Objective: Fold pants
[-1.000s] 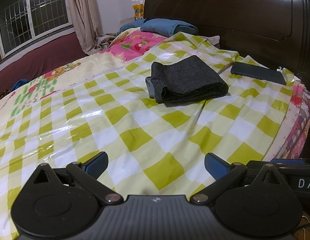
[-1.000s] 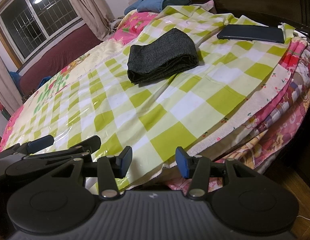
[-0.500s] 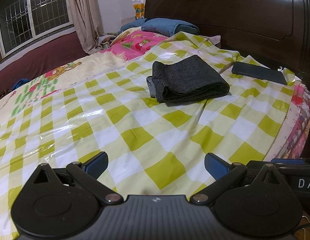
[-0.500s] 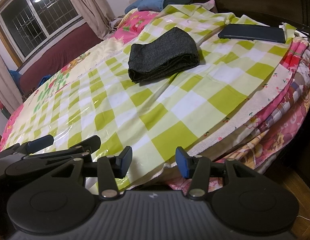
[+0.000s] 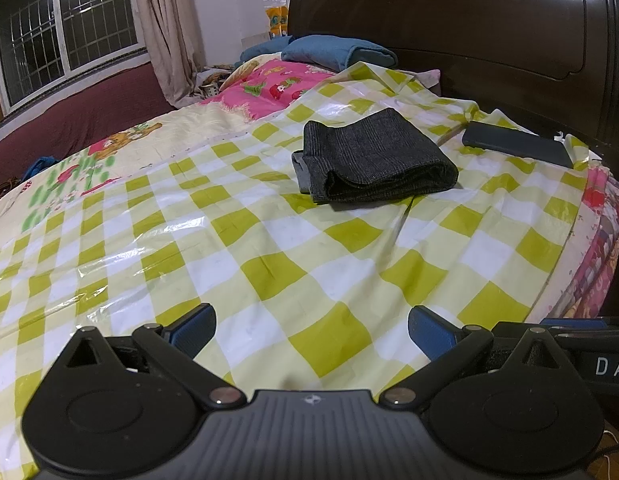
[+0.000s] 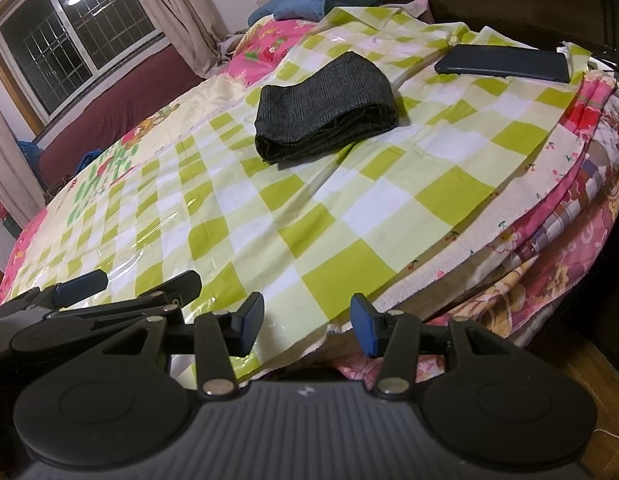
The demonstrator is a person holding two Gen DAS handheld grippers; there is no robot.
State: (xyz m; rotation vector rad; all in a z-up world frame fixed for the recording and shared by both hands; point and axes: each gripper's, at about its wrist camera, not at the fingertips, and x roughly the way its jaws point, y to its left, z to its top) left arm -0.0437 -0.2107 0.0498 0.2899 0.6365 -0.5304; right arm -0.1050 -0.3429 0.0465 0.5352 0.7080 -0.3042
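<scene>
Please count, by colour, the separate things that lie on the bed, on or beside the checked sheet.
Dark grey: 1, the folded pants.
Black: 1, a flat case near the headboard.
Blue: 1, a folded cloth at the far end.
Total: 3.

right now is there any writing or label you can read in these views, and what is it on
"DA": white letters on the black body of the right claw, cut off by the edge of the left wrist view.
Orange and yellow packet beside the headboard: it has a printed picture, but any words are too small to read.
Small emblem on the left claw housing: a mark, no letters.
Nothing else legible.
</scene>
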